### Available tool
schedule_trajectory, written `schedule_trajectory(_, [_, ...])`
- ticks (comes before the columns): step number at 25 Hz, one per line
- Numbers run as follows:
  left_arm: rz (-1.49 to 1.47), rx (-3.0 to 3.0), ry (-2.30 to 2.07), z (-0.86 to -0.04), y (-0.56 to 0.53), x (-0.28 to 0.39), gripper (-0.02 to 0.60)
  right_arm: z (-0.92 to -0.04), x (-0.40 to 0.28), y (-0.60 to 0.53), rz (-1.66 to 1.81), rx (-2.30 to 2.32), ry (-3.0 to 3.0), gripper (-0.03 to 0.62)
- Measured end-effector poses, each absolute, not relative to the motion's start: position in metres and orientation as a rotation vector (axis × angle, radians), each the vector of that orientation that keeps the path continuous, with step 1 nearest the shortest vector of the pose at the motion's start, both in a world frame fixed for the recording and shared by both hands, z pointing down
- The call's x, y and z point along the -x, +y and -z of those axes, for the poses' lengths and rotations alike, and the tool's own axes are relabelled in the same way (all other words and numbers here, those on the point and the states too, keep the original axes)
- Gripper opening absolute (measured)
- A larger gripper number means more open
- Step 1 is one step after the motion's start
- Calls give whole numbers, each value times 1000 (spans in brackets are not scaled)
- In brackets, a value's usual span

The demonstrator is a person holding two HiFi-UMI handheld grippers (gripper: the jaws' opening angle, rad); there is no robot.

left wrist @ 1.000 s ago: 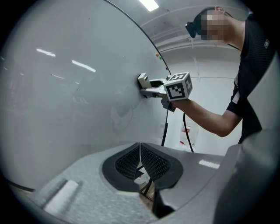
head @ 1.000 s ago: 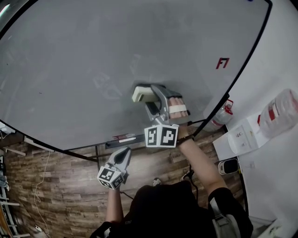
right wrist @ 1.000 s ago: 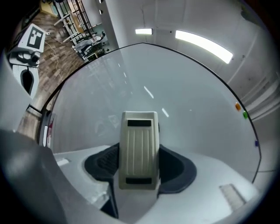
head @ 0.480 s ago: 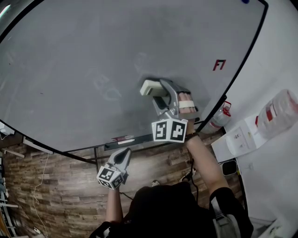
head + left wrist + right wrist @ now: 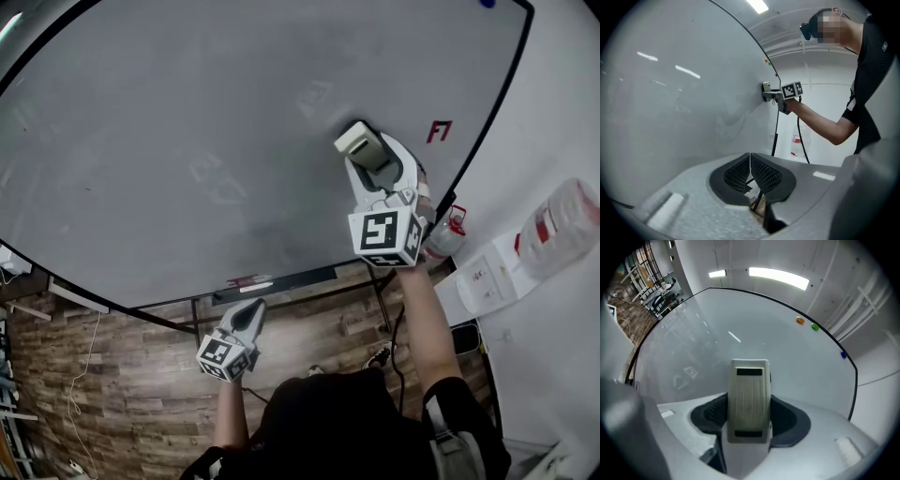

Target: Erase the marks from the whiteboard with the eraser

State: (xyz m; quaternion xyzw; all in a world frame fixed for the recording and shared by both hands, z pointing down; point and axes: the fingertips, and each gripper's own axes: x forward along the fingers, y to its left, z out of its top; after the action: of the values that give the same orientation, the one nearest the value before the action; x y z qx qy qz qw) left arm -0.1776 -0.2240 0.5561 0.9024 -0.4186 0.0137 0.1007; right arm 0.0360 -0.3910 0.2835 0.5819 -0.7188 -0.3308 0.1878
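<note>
Against the whiteboard (image 5: 187, 112), right claw (image 5: 749, 420) clamps the eraser (image 5: 749, 399); left claw (image 5: 750, 174) closed.

The whiteboard (image 5: 169, 103) fills the upper left and middle of the head view — grey-white, black-rimmed, mostly clean. Faint ghosted marks (image 5: 214, 180) show left of centre, with another smudge (image 5: 316, 98) higher up. The eraser (image 5: 355, 140) — cream, oblong, ridged on its back — lies flat against the board at upper right, clamped in the right gripper (image 5: 364, 155).
</note>
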Motion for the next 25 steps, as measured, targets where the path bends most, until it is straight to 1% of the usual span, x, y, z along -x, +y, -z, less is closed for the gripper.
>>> schedule_trajectory(4, [-42,-2664,-1249,-559,-221,181,17,-311,-19,-389,883,-1599,-2055,253])
schedule_trajectory(11, [-25,-2639,-1267,-558,-219,186,17,-423,35,-377,722,-1331,-2155,255])
schedule_trajectory(15, [-15,-2628,-1265,-563,-213,189,17,-475,52,-359,638,-1190,-2221,255])
schedule_trajectory(21, [-9,-2609,-1279,-566,-207,190,17,-511,59,-322,556,-1078,-2340,255])
schedule_trajectory(25, [-8,-2621,-1287,-557,-200,185,17,-531,57,-293,384,-1010,-2503,255])
